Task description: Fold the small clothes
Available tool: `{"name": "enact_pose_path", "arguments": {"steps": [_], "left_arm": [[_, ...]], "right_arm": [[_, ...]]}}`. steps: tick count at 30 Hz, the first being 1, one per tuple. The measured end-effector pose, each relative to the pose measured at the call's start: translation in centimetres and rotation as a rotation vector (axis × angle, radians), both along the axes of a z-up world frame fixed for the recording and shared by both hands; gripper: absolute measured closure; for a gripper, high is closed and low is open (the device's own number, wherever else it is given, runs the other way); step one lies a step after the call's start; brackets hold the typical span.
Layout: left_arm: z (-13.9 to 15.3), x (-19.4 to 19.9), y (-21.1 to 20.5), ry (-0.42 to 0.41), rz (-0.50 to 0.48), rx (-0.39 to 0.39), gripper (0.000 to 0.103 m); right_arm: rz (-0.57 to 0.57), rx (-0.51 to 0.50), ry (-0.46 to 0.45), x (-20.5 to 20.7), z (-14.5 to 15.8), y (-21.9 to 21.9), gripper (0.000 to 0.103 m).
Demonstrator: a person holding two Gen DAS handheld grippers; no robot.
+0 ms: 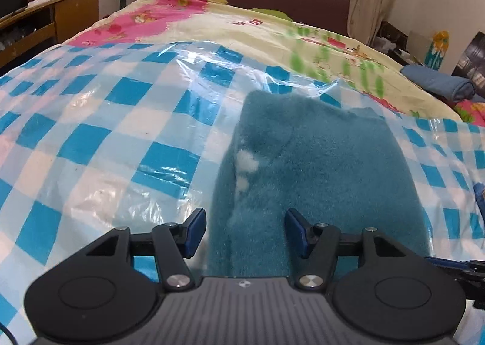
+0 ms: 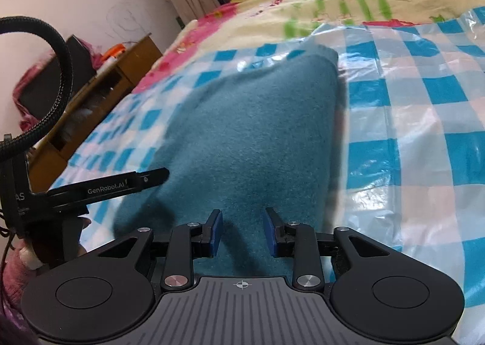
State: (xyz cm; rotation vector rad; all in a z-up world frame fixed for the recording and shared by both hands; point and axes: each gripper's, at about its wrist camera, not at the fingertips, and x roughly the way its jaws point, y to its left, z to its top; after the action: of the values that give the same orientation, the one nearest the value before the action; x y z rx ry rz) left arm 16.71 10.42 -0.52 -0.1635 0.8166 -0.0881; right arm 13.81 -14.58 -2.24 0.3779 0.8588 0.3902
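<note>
Broadly, the bed [image 1: 212,23] carries a blue-and-white checked plastic sheet [image 1: 91,132], and the teal fleece garment [image 1: 318,163] lies flat on it, near edge toward both tools. Left gripper [image 1: 245,231]: jaws spread, straddling the garment's left near edge, no pinch. Right gripper [image 2: 242,231]: jaws parted over the fleece, gripping nothing. Lower both onto the near hem, pinch fabric only, not the sheet, then lift evenly.

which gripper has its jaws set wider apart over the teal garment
The left gripper: its blue pads stand clearly further apart than those of the right gripper. Neither presses the teal fleece garment between them.
</note>
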Motion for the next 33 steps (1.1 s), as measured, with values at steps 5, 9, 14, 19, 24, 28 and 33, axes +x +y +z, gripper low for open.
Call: {"name": "enact_pose_path", "arguments": {"steps": [5,9,14,19,24,28,33], "left_arm": [[1.3,-1.7,-1.0,-0.039,-0.021,0.061,0.042],[0.8,-2.0,-1.3,-0.013,-0.020,0.098,0.041],[0.5,-2.5,-1.5,0.007,-0.022,0.122,0.041],[1.3,-3.6,-2.2,-0.016,-0.040,0.152,0.042],[1.0,-4.1,-2.7,-0.006,-0.060,0.182,0.041],[0.2,-3.6,-2.6,0.027,-0.063,0.185,0.041],[-0.6,-2.9,-2.7,0.049,-0.073,0.183,0.041]], "right_arm": [[0.005,0.010,-0.040,-1.0,1.3,-0.7,0.071],[0.018,0.000,0.002,-1.0,0.0,-0.1,0.068],[0.013,0.001,-0.004,-1.3,0.5,-0.3,0.068],[-0.008,0.022,-0.025,-2.1,1.2,-1.2,0.068],[0.010,0.004,0.002,-2.3,0.1,-0.5,0.068],[0.012,0.003,0.005,-2.0,-0.4,-0.4,0.068],[0.006,0.005,0.019,-1.3,-0.7,-0.4,0.070]]}}
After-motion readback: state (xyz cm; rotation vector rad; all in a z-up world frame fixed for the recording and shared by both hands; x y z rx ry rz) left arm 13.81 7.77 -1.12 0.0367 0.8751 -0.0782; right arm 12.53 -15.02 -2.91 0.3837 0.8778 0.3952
